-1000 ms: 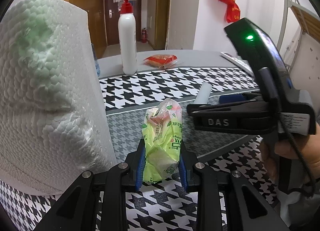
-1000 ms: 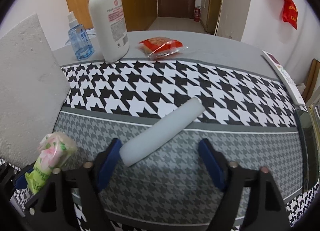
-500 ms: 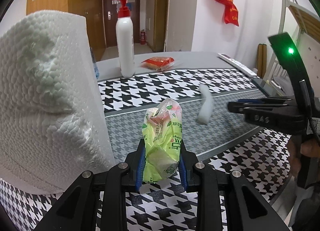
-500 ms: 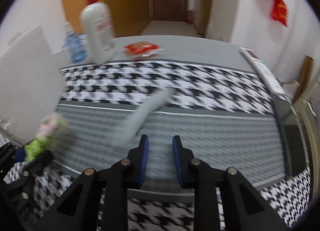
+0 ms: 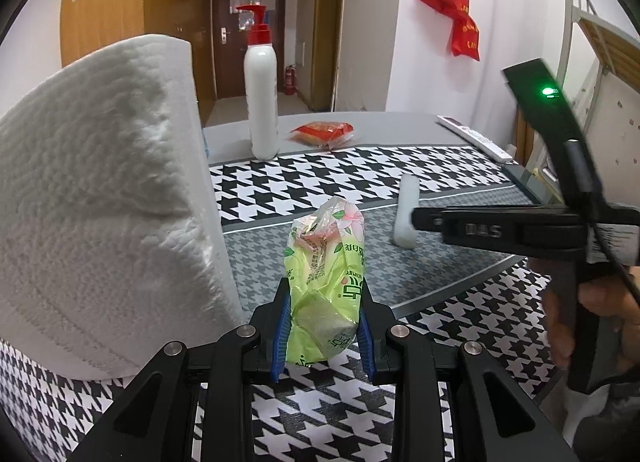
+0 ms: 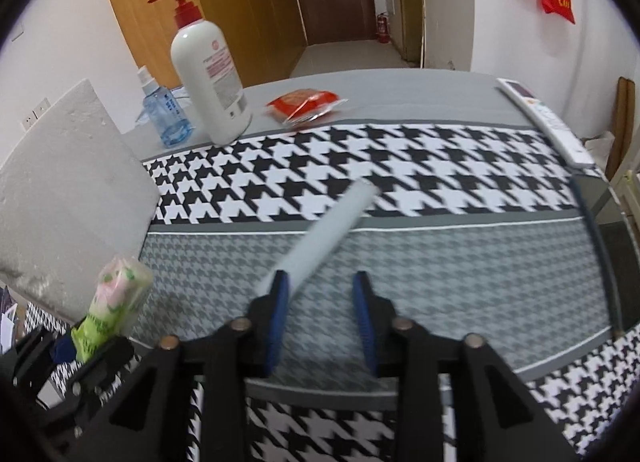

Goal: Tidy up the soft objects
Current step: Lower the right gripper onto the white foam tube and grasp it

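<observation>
Hard against the left of my left tongs (image 5: 323,336) stands the paper towel roll (image 5: 104,198), closing that side. Ahead of them the houndstooth cloth (image 5: 448,174) is open up to the lotion bottle (image 5: 262,102) and red packet (image 5: 322,132). My right tongs (image 6: 320,320) face the foam cylinder (image 6: 330,230), lying diagonally; cloth to its right lies free.

Foam roll's (image 6: 328,238) near end behind fingers (image 6: 277,314)
</observation>
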Tool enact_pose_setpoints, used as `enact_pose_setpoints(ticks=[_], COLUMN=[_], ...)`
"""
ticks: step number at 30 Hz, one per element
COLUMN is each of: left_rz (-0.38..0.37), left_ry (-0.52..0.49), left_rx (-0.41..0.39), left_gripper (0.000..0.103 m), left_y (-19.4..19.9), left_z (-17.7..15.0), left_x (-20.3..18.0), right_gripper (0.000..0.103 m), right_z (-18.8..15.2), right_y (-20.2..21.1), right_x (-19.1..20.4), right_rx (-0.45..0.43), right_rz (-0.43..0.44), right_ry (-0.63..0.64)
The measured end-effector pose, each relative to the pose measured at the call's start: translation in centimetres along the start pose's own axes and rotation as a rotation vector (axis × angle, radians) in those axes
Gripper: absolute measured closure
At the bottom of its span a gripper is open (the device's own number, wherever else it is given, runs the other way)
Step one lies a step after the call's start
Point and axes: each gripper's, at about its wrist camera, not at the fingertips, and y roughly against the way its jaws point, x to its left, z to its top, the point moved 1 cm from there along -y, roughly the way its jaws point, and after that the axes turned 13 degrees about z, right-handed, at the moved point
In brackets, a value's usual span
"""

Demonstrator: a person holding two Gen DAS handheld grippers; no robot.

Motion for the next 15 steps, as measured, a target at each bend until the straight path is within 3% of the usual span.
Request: enact_pose_setpoints(ticks=[15], left_rz=[-0.018], left_ry=[0.028], left_rx=[-0.015], left_gripper=[0.073], left_y=[0.7], left_z=[-0.5], left_x=[1.1], right_gripper=[0.058], right_z=[1.0], right_y=[-3.1], right_x=[2.0], right_rx=[0.036], right_rz=[-0.076], right_ry=[0.007])
